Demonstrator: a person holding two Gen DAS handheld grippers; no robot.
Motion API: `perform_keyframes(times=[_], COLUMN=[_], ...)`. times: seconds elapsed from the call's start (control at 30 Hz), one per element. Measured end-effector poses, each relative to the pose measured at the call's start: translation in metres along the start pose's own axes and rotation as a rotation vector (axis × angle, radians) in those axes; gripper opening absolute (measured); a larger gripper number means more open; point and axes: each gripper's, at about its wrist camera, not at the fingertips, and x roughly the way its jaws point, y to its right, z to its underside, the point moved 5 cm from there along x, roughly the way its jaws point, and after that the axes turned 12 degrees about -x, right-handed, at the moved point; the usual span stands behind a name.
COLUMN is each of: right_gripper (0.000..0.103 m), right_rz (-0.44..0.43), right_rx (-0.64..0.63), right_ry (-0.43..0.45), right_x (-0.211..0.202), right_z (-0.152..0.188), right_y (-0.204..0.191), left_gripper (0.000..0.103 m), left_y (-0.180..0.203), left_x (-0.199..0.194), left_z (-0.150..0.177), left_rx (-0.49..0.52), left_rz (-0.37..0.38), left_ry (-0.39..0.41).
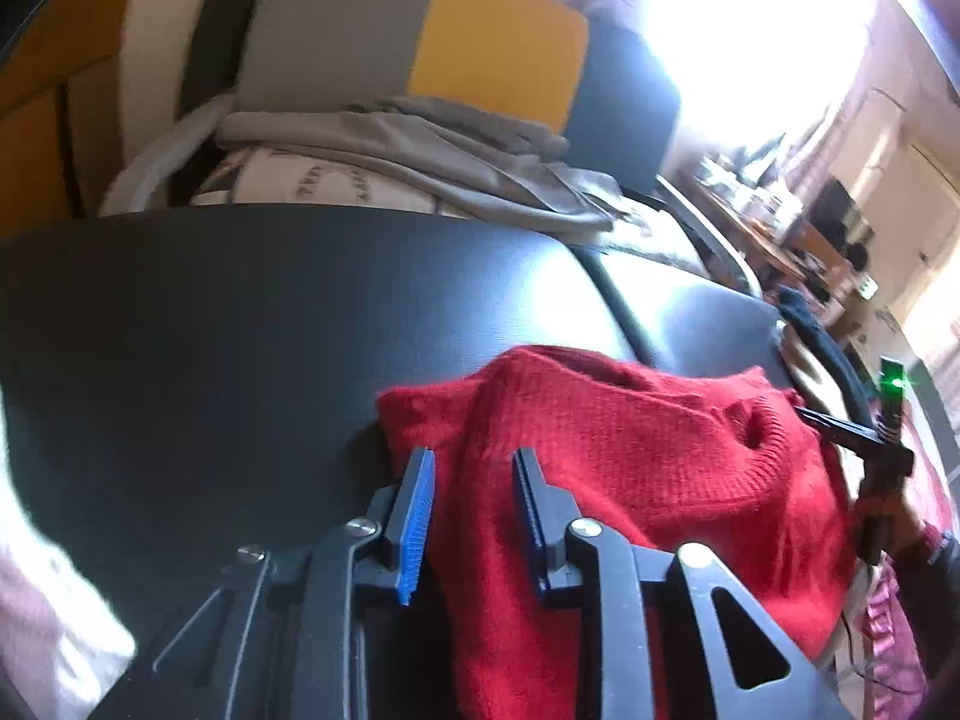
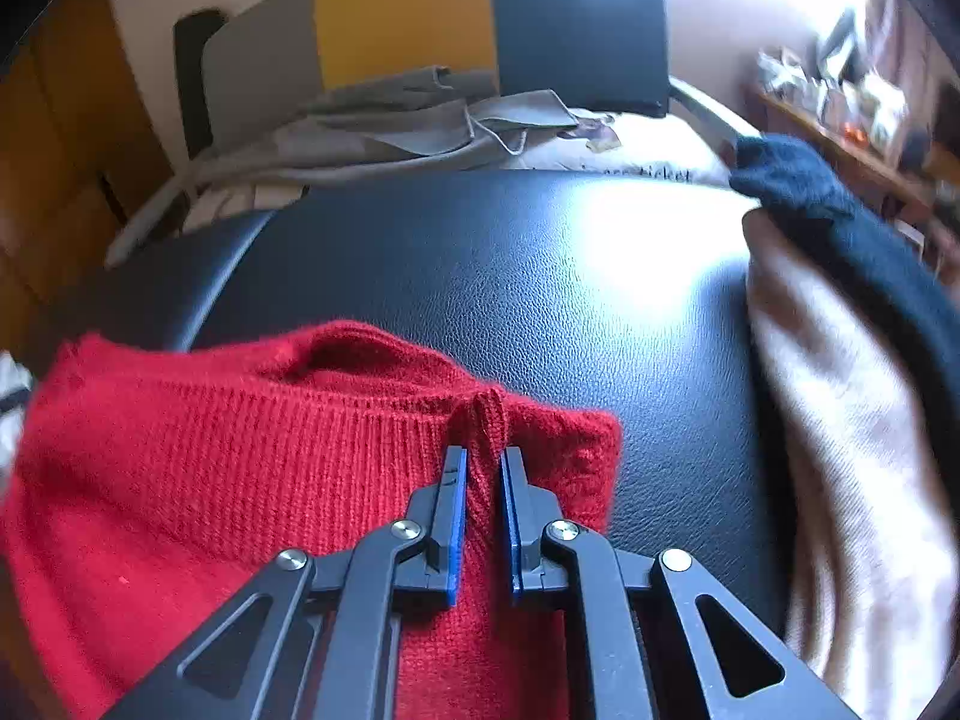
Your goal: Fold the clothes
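A red knitted sweater point(image 1: 630, 450) lies on a black leather surface point(image 1: 240, 330). My left gripper point(image 1: 474, 462) is open, its blue-padded fingers point(image 1: 420, 498) apart over the sweater's left edge, with red cloth between them. In the right wrist view my right gripper point(image 2: 482, 456) is shut on a pinched fold of the red sweater point(image 2: 240, 450) near its ribbed hem corner. The right gripper also shows at the far right of the left wrist view point(image 1: 864, 438), at the sweater's other edge.
A pile of grey clothes point(image 1: 408, 150) lies on a grey, yellow and dark blue seat behind the black surface point(image 2: 540, 270). A beige cloth point(image 2: 840, 450) and a dark navy garment point(image 2: 810, 192) lie at the right. A cluttered shelf point(image 2: 852, 108) stands far right.
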Motion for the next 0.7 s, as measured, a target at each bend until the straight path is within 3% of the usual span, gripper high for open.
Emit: perform_keyframes(times=[0.17, 0.23, 0.37, 0.4, 0.43, 0.47, 0.5, 0.6, 0.67, 0.7], right_gripper=[0.013, 0.013, 0.013, 0.013, 0.014, 0.014, 0.014, 0.014, 0.013, 0.012], right_rz=[-0.006, -0.007, -0.009, -0.009, -0.010, -0.010, -0.011, 0.012, 0.043, 0.058], right_rx=[0.009, 0.010, 0.013, 0.014, 0.015, 0.016, 0.016, 0.008, -0.004, -0.011], right_ry=[0.009, 0.013, 0.019, 0.021, 0.023, 0.024, 0.026, 0.046, 0.069, 0.080], right_x=[0.000, -0.001, -0.001, -0.001, -0.001, -0.001, -0.001, -0.008, -0.018, -0.023], right_z=[0.000, 0.000, 0.000, -0.001, -0.001, -0.001, -0.001, -0.004, -0.009, -0.012], right_y=[-0.001, -0.001, -0.003, -0.003, -0.004, -0.004, -0.005, -0.006, -0.006, -0.007], left_gripper=[0.040, 0.047, 0.047, 0.042, 0.031, 0.023, 0.007, 0.007, 0.007, 0.006], left_y=[0.018, 0.020, 0.020, 0.021, 0.024, 0.031, 0.036, 0.046, 0.037, 0.029], left_x=[0.019, 0.030, 0.054, 0.058, 0.061, 0.060, 0.059, 0.043, 0.022, 0.023], left_z=[-0.009, -0.011, -0.019, -0.021, -0.022, -0.021, -0.019, -0.019, -0.026, -0.025], left_rx=[0.109, 0.152, 0.182, 0.190, 0.201, 0.225, 0.255, 0.257, 0.152, 0.115], left_rz=[0.047, 0.021, -0.016, -0.010, -0.004, 0.005, -0.018, -0.037, -0.012, -0.017], left_ry=[-0.116, -0.162, -0.217, -0.224, -0.228, -0.212, -0.186, -0.080, 0.009, 0.013])
